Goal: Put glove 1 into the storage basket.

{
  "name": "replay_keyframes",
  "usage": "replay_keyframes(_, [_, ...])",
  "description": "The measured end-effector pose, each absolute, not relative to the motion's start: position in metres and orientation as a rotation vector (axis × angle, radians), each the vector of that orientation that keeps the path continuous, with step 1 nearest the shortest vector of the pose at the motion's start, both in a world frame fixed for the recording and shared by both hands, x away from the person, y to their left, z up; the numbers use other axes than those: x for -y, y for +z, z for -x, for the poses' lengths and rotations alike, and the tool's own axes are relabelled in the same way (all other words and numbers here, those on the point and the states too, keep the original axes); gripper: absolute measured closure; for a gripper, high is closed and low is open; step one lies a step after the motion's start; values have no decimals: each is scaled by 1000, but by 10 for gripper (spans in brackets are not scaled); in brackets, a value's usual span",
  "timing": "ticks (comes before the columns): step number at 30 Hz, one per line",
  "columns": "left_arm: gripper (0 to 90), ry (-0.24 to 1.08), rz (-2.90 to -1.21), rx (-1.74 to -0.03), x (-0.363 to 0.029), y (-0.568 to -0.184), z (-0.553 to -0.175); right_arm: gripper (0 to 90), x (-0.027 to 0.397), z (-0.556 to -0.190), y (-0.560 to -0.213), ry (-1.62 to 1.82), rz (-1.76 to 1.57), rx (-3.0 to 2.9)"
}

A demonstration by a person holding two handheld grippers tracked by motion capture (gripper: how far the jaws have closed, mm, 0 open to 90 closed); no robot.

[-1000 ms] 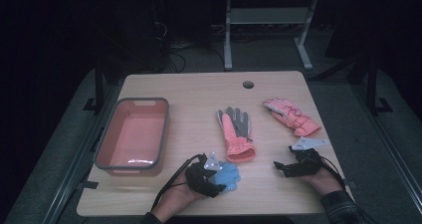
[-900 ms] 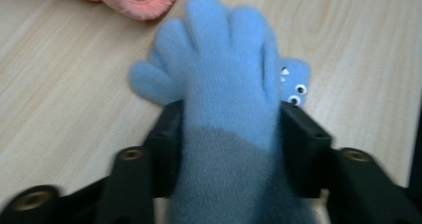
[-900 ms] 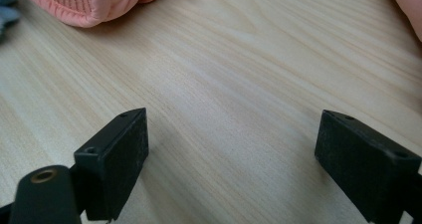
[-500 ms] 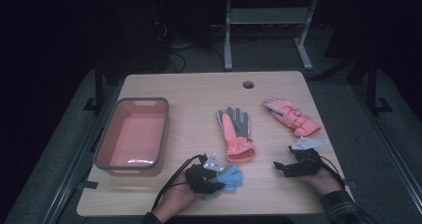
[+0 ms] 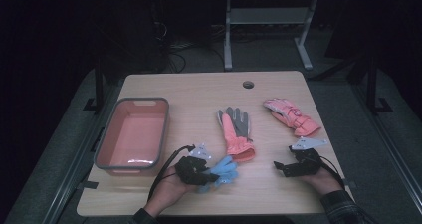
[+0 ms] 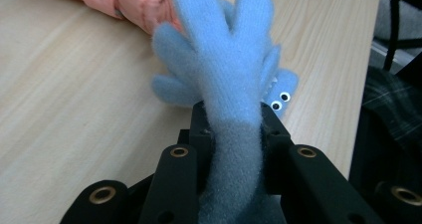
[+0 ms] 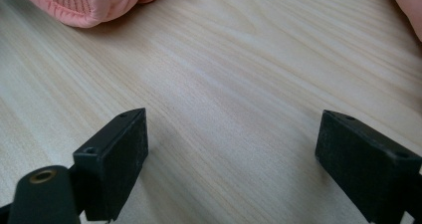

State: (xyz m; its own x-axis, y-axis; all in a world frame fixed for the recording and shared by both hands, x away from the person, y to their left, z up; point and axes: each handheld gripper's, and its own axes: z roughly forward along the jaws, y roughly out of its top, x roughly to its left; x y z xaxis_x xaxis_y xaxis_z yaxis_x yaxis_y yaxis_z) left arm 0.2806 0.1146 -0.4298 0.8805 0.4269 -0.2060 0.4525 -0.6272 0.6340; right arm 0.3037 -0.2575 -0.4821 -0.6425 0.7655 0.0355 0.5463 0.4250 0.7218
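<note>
A fuzzy blue glove (image 5: pixel 225 170) (image 6: pixel 219 69) hangs between the jaws of my left gripper (image 5: pixel 211 175) (image 6: pixel 233 122) near the table's front edge. The jaws have just been closing and now pinch the glove at its cuff, fingers pointing away. Beneath it on the wood, another blue piece with googly eyes (image 6: pixel 283 84) peeks out. My right gripper (image 5: pixel 279 168) (image 7: pixel 231 154) rests low over the table at the front right, open, with bare wood between its pads.
A pink-and-grey glove (image 5: pixel 235 129) lies mid-table, its cuff (image 7: pixel 84 5) just ahead of the right gripper. A pink glove (image 5: pixel 291 117) lies at the right. A pink bin (image 5: pixel 133 134) with a grey rim stands at the left.
The left gripper's jaws closed on the blue glove and lifted it slightly off the table. The right gripper stayed where it was.
</note>
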Motion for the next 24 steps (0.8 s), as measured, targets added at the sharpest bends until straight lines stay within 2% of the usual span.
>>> replay_keyframes(11, [740, -3, -2282, -711, -134, -401, -297, 126, 257, -304, -482, 1042, -1134, -2384])
replay_keyframes(24, [740, 117, -2222, -806, -168, -369, -324, 126, 257, -304, -482, 1042, -1135, -2382])
